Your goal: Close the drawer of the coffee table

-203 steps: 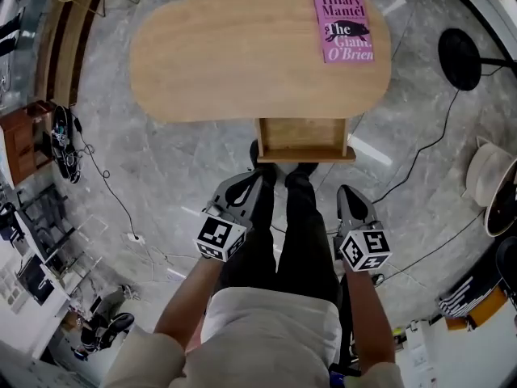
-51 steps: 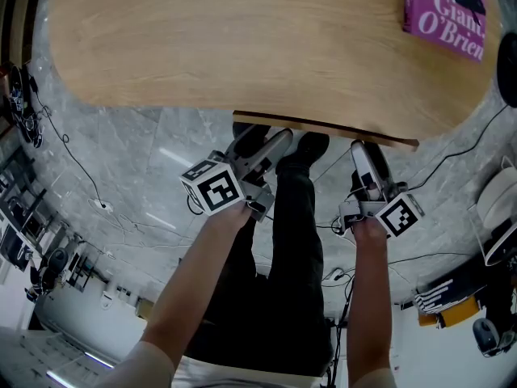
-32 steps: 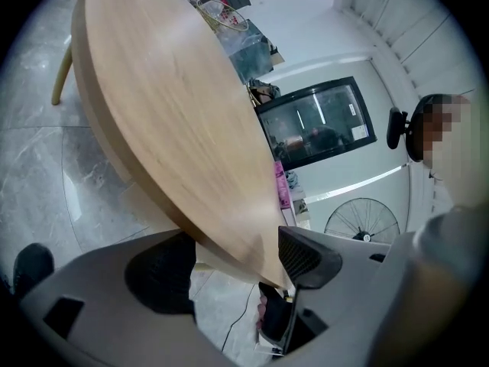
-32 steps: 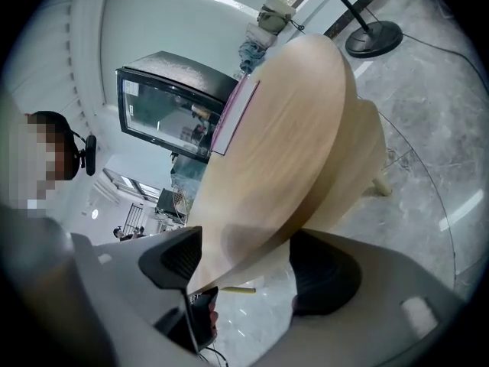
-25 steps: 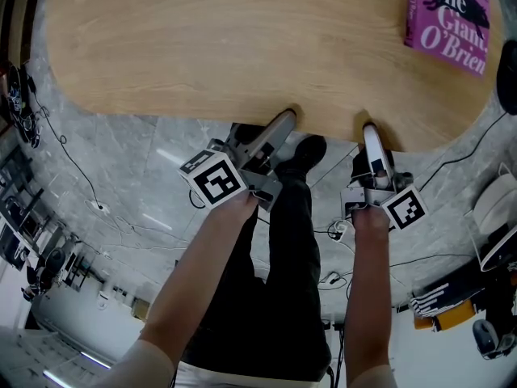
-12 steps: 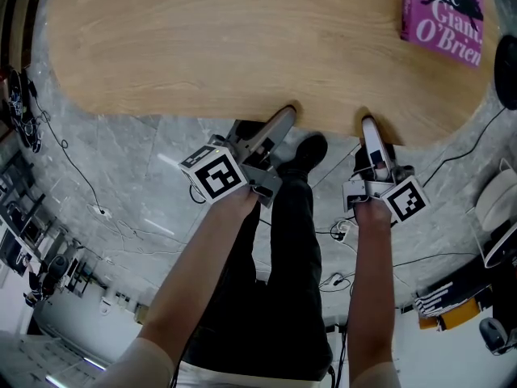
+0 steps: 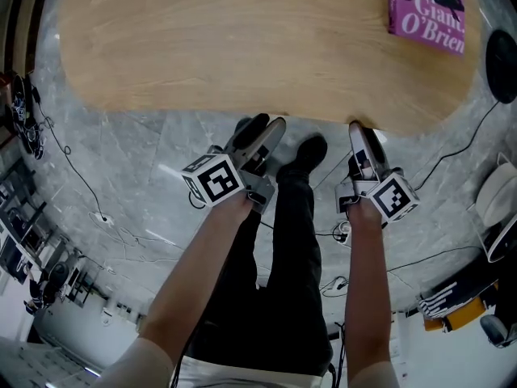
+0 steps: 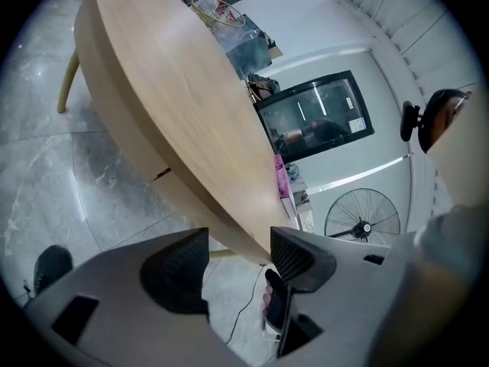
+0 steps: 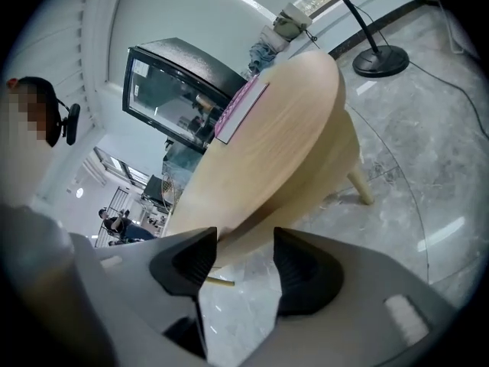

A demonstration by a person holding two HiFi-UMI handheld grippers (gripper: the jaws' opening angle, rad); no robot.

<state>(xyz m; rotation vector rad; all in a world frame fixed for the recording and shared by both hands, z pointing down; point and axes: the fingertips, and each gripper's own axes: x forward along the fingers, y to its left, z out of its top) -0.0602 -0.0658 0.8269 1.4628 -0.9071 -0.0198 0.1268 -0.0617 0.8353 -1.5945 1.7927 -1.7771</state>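
Coffee table (image 7: 242, 47) faces outstretched left tongs (image 7: 271, 129) and right tongs (image 7: 358, 132), empty jaws closing.

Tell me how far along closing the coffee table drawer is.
Looks done: in the head view no drawer juts from the near edge of the coffee table. In hand: the left gripper and right gripper sit by that edge; their jaws have just been closing but stand apart, with nothing between them. Left: probably only drawing both grippers away.
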